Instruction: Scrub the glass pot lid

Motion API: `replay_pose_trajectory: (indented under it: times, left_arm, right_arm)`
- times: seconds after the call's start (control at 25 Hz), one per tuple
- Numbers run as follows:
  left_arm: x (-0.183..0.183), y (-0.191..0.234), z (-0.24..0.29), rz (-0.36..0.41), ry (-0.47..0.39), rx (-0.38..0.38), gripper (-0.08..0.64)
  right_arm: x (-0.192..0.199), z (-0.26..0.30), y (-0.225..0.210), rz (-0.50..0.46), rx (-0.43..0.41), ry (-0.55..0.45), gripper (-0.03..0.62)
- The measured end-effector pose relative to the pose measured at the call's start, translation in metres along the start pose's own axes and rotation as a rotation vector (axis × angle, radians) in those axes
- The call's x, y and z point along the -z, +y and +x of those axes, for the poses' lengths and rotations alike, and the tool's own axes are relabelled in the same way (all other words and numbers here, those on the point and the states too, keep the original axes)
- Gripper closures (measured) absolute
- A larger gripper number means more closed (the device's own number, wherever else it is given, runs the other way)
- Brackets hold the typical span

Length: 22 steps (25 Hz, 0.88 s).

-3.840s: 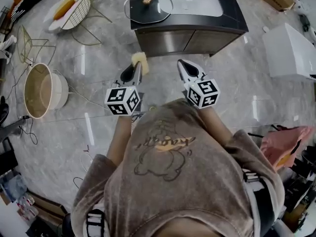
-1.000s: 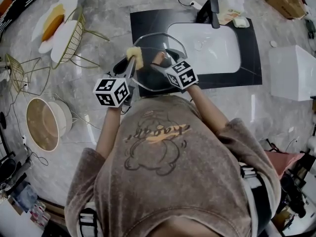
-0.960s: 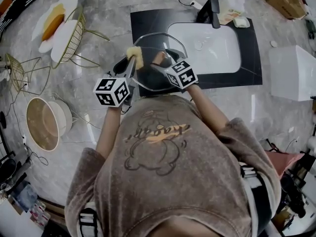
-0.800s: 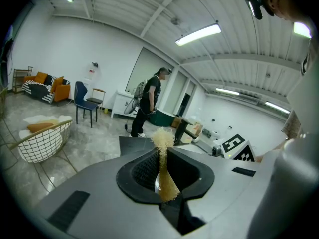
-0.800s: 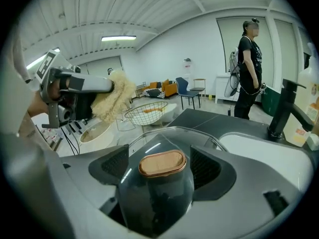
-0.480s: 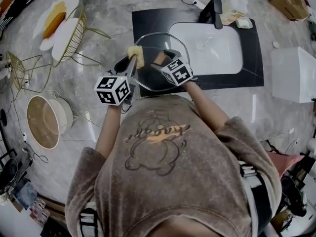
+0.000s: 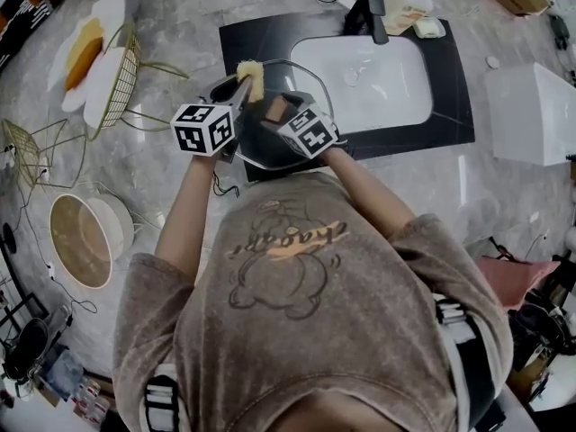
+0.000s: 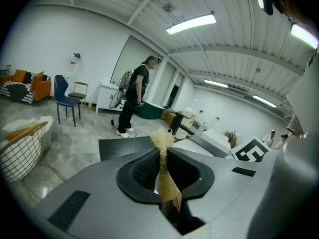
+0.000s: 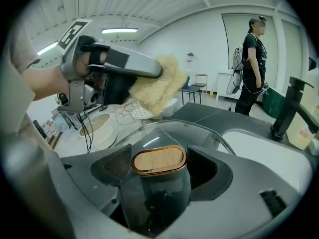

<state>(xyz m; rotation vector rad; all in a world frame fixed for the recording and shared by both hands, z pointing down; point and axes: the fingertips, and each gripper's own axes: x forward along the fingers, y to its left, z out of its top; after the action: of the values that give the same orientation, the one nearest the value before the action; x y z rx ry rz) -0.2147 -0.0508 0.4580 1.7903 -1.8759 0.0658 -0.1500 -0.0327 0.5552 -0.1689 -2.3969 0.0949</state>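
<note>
Over counter (image 7: 450,106), R gripper (image 9: 160,169) jaws, just closing, clamp lid (image 9: 164,132) knob (image 9: 158,159); L gripper (image 8: 162,169) jaws pinch sponge (image 9: 155,87)

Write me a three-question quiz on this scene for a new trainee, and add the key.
1. True or false: the sponge is clamped in the right gripper.
2. Which part of the glass pot lid does the right gripper grip?
3. Fill in: the black faucet stands at the far edge of the white ____.

Key:
1. False: the left gripper clamps it.
2. Its wood-topped knob, which sits between the jaws. They have just been closing.
3. sink
</note>
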Motion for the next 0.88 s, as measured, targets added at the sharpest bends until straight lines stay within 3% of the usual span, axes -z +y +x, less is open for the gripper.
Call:
replay_pose_trajectory:
  times: [0.16, 0.4, 0.76, 0.88]
  left_arm:
    - [0.003, -0.003, 0.042, 0.007, 0.054, 0.072, 0.507]
    - [0.022, -0.023, 0.097, 0.076, 0.187, 0.219, 0.506]
    - [0.056, -0.068, 0.148, 0.198, 0.496, 0.572, 0.508]
    - [0.069, -0.081, 0.154, 0.229, 0.58, 0.645, 0.508]
  right_arm:
    - [0.005, 0.004, -0.003, -0.005, 0.0, -0.006, 0.244]
    - [0.005, 0.001, 0.0, 0.003, -0.006, -0.013, 0.244]
    - [0.002, -0.002, -0.003, 0.011, 0.0, -0.012, 0.244]
    - [0.001, -0.001, -0.002, 0.007, 0.001, -0.011, 0.242]
